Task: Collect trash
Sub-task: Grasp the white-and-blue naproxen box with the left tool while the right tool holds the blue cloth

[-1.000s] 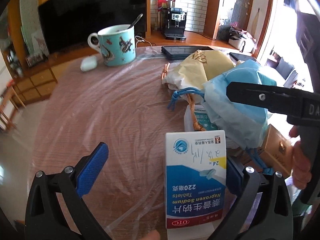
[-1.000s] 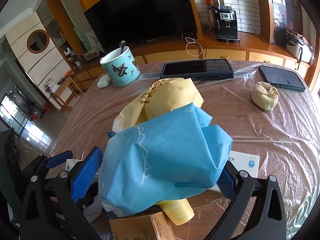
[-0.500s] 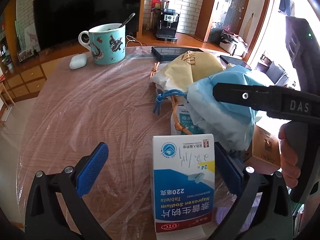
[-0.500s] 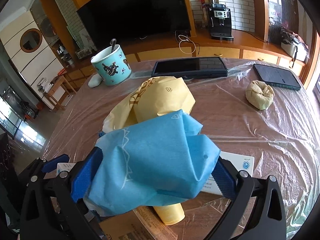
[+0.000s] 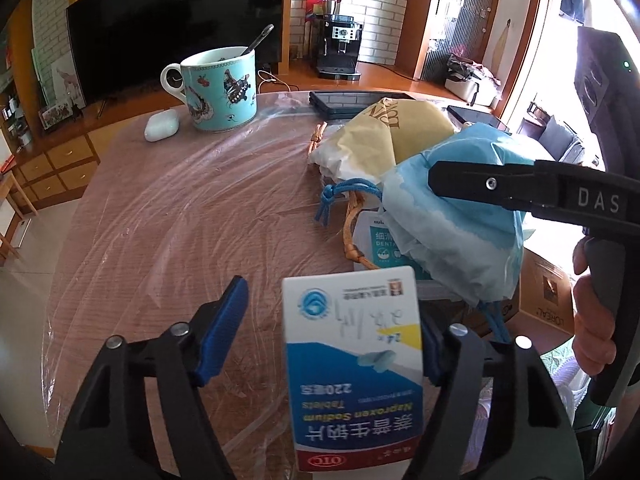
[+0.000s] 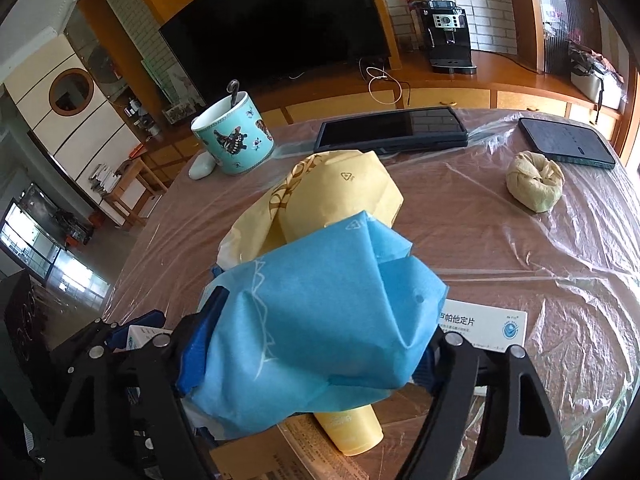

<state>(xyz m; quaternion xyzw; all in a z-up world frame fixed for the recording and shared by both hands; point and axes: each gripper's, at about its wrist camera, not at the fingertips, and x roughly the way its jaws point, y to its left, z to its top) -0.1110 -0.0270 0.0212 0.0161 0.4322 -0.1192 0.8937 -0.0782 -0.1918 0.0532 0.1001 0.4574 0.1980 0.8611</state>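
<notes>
My left gripper (image 5: 332,336) is open; a white and blue Naproxen tablet box (image 5: 354,364) stands against its right finger, with a wide gap to the left finger. My right gripper (image 6: 312,344) is shut on a crumpled blue bag (image 6: 316,320) and holds it above the table; it also shows in the left wrist view (image 5: 452,208). A yellow paper bag (image 6: 340,196) lies just beyond. A yellow tube (image 6: 352,428) lies under the blue bag. A crumpled beige wad (image 6: 534,180) sits far right.
A plastic-covered wooden table (image 5: 180,216) holds a teal mug with a spoon (image 5: 218,88), a white earbud case (image 5: 161,125), a dark tablet (image 6: 392,128), a dark phone (image 6: 564,142), a white medicine box (image 6: 484,326) and a cardboard box (image 5: 548,300).
The left gripper has swung so the mug and bags sit more to the right and nearer. The right gripper has drawn back a little with the blue bag.
</notes>
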